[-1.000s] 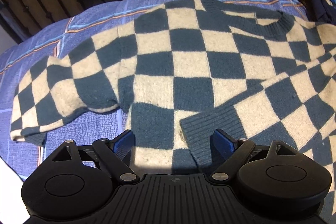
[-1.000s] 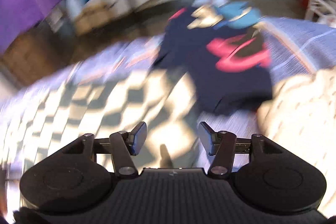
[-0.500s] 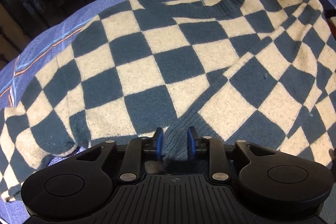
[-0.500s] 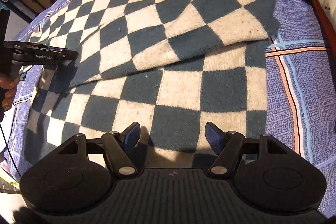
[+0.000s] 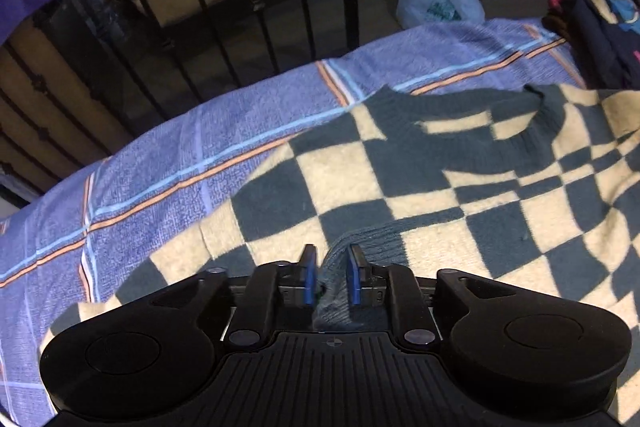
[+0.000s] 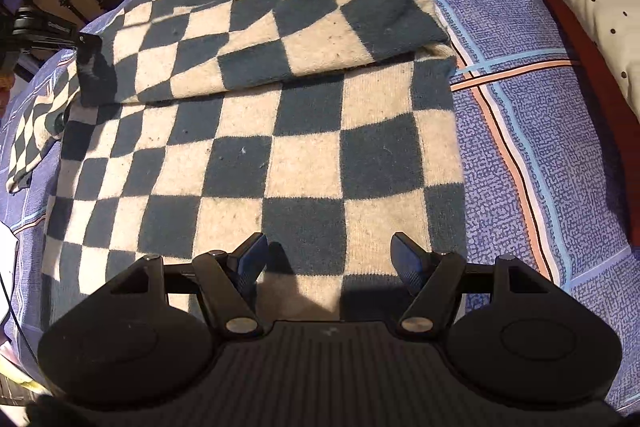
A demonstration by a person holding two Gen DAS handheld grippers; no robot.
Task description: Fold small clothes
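One sleeve cuff (image 5: 362,239), now lifted higher

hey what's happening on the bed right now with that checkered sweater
A person with two handheld grippers is folding the checkered sweater, which lies on the blue plaid bedspread. The left gripper is shut on a ribbed cuff of one sleeve. The right gripper is open over the sweater's lower body, gripping nothing. One sleeve lies folded across the chest.
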